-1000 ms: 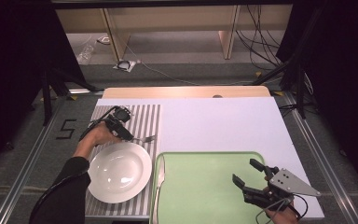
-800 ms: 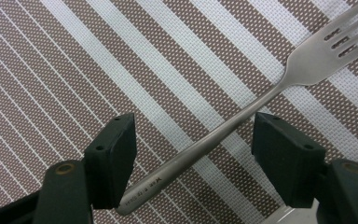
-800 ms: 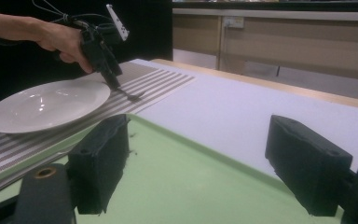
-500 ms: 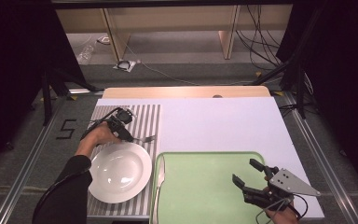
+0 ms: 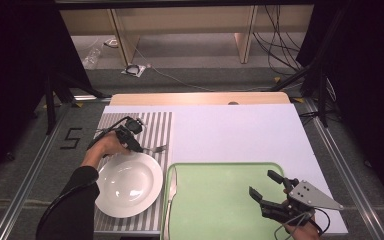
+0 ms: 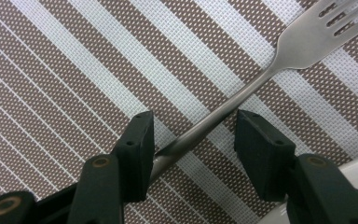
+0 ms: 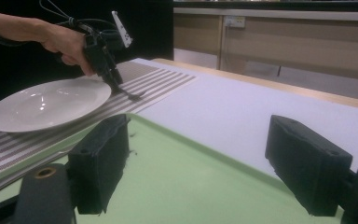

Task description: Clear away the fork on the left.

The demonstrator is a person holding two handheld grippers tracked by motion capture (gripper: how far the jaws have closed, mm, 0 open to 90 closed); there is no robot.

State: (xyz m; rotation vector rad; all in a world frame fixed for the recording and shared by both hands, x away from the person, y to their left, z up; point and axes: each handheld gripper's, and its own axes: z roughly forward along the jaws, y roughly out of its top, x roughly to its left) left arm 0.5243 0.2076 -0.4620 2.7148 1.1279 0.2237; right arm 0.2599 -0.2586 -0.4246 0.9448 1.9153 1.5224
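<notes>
Striped placemat [image 6: 74,70], fork [image 6: 261,74] between closing jaws

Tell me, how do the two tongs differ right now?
The left tongs point down at the striped placemat with a fork handle between their jaws, which have just been closing; the pads don't yet pinch it. The right tongs hang open over the green tray with nothing between them. Both are black and hand-held.
</notes>
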